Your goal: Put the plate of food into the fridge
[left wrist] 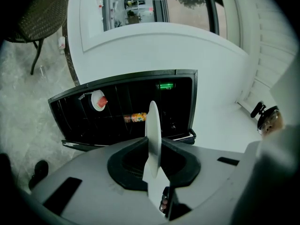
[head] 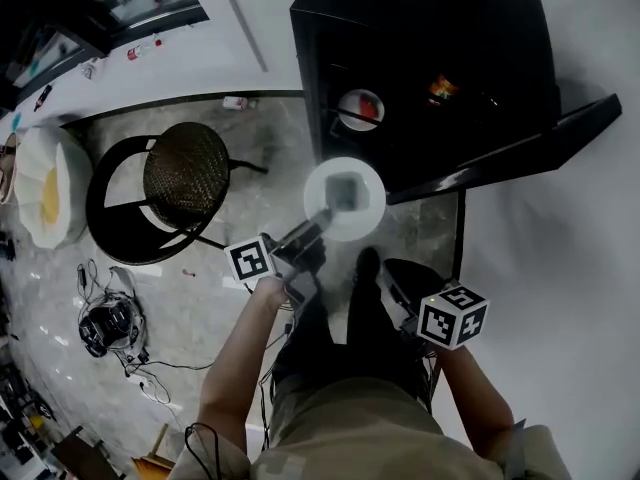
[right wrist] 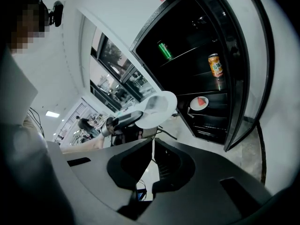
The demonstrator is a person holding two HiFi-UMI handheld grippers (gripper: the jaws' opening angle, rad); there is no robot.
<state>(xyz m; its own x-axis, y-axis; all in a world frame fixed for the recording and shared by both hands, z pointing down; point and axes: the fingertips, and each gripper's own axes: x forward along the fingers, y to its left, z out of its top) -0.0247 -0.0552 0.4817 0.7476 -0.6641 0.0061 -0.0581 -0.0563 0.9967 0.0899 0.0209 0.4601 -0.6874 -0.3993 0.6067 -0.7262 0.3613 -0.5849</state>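
A white plate with a greyish lump of food hangs in front of the open black fridge. My left gripper is shut on its near rim. In the left gripper view the plate stands edge-on between the jaws of that gripper, with the fridge behind it. My right gripper is shut and empty, lower right of the plate. A second plate with red food sits on a fridge shelf.
The fridge door stands open to the right. An orange can and a green can sit on shelves. A wicker chair stands to the left, with cables on the floor. The person's legs are below.
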